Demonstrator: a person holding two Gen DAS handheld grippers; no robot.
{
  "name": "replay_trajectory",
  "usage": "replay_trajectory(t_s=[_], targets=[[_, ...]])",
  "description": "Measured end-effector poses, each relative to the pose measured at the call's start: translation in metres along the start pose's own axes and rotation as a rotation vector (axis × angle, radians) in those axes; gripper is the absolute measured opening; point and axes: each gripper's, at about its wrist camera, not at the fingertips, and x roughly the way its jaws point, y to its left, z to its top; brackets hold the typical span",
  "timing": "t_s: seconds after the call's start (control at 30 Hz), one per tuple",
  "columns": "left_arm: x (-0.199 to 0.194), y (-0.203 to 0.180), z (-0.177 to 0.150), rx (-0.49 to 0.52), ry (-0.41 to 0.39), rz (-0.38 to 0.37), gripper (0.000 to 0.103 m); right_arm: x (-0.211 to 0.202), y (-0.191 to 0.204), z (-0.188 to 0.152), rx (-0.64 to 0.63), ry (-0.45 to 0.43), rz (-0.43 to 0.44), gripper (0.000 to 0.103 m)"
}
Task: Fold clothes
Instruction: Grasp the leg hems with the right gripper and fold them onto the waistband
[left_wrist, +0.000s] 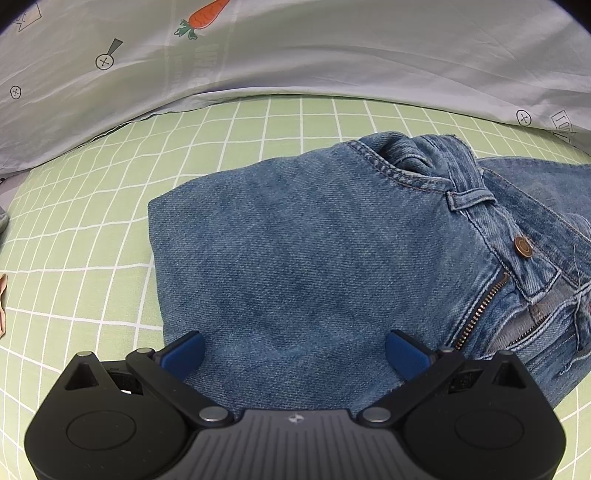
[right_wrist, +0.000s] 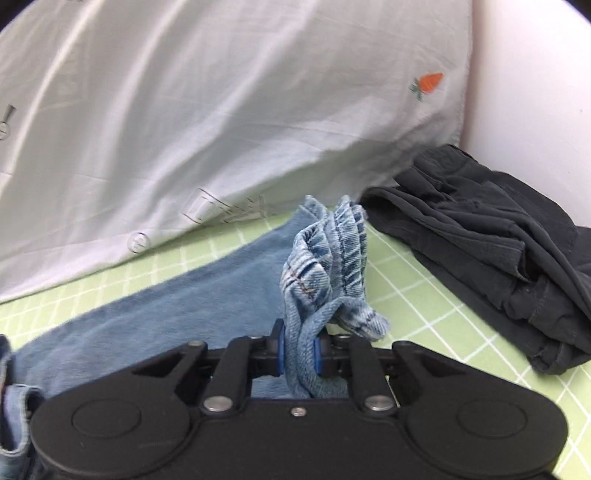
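Blue jeans (left_wrist: 295, 251) lie on the green checked sheet (left_wrist: 92, 221), waist with brass button and open zipper at the right. My left gripper (left_wrist: 295, 350) is open, its blue pads (left_wrist: 184, 354) spread just above the denim near the waist end, holding nothing. In the right wrist view my right gripper (right_wrist: 298, 354) is shut on the bunched hem of the jeans leg (right_wrist: 325, 266), lifted off the sheet; the rest of the leg (right_wrist: 166, 306) trails back to the left.
A white quilt (left_wrist: 295, 55) with carrot prints lies along the far side in both views. Dark folded trousers (right_wrist: 480, 240) lie at the right on the sheet (right_wrist: 424, 295). A pale wall (right_wrist: 535, 92) stands behind.
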Motion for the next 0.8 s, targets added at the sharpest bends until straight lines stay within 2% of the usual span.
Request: replay_trajectory(t_s=[0.1, 0.23, 0.37, 0.47, 0.57, 0.6, 0.67, 0.73, 0.8], targets=[[0.000, 0.001, -0.001, -0.006, -0.004, -0.005, 0.103, -0.021, 0.030, 0.006, 0.005, -0.020, 0.150, 0.014], [0.000, 0.001, 0.001, -0.010, -0.007, -0.010, 0.103, -0.045, 0.086, 0.006, -0.055, -0.018, 0.364, 0.014], [0.000, 0.001, 0.000, -0.015, -0.013, -0.014, 0.103, -0.058, 0.145, -0.013, -0.136, 0.064, 0.563, 0.014], [0.001, 0.002, 0.000, -0.016, -0.016, -0.019, 0.103, -0.048, 0.183, -0.050, -0.250, 0.187, 0.507, 0.019], [0.000, 0.003, -0.001, -0.017, -0.018, -0.023, 0.103, -0.046, 0.190, -0.060, -0.281, 0.212, 0.464, 0.023], [0.000, 0.003, -0.001, -0.020, -0.020, -0.023, 0.103, -0.048, 0.189, -0.055, -0.270, 0.219, 0.474, 0.028], [-0.001, 0.003, 0.000, -0.029, -0.014, -0.018, 0.103, -0.053, 0.184, -0.046, -0.243, 0.225, 0.484, 0.062], [-0.004, 0.004, 0.002, -0.045, -0.008, -0.018, 0.103, -0.064, 0.174, -0.038, -0.222, 0.193, 0.474, 0.079], [-0.011, 0.007, 0.004, -0.073, -0.005, -0.026, 0.102, -0.078, 0.157, -0.032, -0.201, 0.137, 0.446, 0.088]])
